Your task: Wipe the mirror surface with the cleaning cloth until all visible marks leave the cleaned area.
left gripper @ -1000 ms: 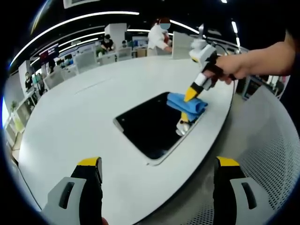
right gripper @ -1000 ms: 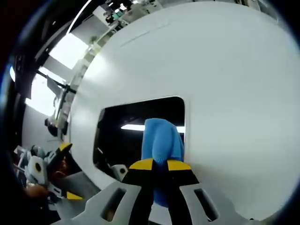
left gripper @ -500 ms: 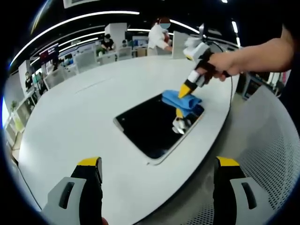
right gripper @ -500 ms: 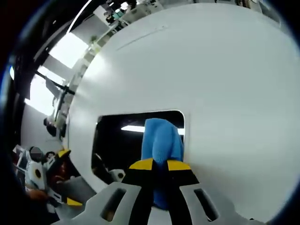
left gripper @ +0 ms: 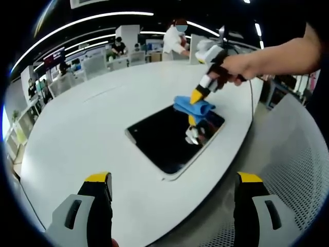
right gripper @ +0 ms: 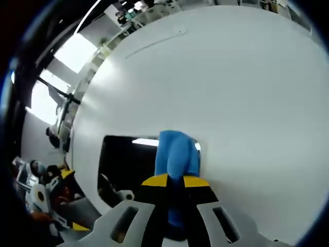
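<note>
Right gripper point(right gripper: 175, 181) clamped on blue cloth point(left gripper: 192, 105), pressed onto mirror's point(left gripper: 169, 139) far corner, frame centre. Left gripper point(left gripper: 172, 180) jaws wide apart, holding nothing, bottom of frame. White table point(left gripper: 92, 123) bare around mirror; mirror near table edge, lower right. Chairs and people far off, upper frame.

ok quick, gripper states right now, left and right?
Left gripper: jaws wide open, holding nothing, hovering over the table.
Right gripper: shut on the blue cloth, at the mirror.
</note>
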`<state>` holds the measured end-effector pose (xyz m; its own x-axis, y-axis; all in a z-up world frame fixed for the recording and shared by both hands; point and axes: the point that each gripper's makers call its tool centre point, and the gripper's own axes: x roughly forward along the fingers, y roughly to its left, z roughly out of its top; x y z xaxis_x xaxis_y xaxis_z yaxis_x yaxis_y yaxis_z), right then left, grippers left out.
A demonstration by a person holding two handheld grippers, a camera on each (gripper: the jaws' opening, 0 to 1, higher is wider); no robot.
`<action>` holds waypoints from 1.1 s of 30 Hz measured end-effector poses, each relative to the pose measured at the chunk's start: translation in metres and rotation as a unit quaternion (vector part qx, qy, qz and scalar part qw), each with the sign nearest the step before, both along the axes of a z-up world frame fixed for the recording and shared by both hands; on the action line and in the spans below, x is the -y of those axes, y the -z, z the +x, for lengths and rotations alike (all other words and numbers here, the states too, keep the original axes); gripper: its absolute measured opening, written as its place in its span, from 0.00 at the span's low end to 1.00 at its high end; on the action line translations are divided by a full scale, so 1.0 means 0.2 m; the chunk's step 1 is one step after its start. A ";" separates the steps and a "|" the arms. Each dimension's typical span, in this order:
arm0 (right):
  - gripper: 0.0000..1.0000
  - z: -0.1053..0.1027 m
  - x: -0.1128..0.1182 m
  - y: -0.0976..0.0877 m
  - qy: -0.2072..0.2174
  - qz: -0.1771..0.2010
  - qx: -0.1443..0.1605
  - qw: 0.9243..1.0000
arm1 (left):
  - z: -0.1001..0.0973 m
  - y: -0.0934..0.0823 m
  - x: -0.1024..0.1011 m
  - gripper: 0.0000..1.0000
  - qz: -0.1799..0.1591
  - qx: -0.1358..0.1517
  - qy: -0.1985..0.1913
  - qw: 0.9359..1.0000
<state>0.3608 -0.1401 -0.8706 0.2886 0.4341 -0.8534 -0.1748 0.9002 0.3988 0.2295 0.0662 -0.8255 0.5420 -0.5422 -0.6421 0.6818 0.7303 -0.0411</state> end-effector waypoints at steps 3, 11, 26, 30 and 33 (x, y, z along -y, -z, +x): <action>0.03 0.03 0.00 0.01 -0.002 -0.003 0.001 1.000 | 0.00 0.00 0.00 1.00 0.000 0.000 0.000 1.000; 0.03 0.08 0.00 0.00 -0.006 -0.009 0.003 1.000 | 0.00 -0.01 0.00 1.00 -0.001 0.002 -0.003 1.000; 0.03 0.15 0.01 0.00 -0.010 -0.016 0.005 1.000 | 0.01 -0.01 -0.01 1.00 0.000 0.005 -0.006 1.000; 0.03 0.17 0.01 0.00 -0.012 -0.019 0.006 1.000 | 0.01 -0.01 -0.01 1.00 0.001 0.005 -0.007 1.000; 0.03 0.18 0.01 0.00 -0.014 -0.020 0.007 1.000 | 0.01 -0.01 -0.01 1.00 0.001 0.005 -0.007 1.000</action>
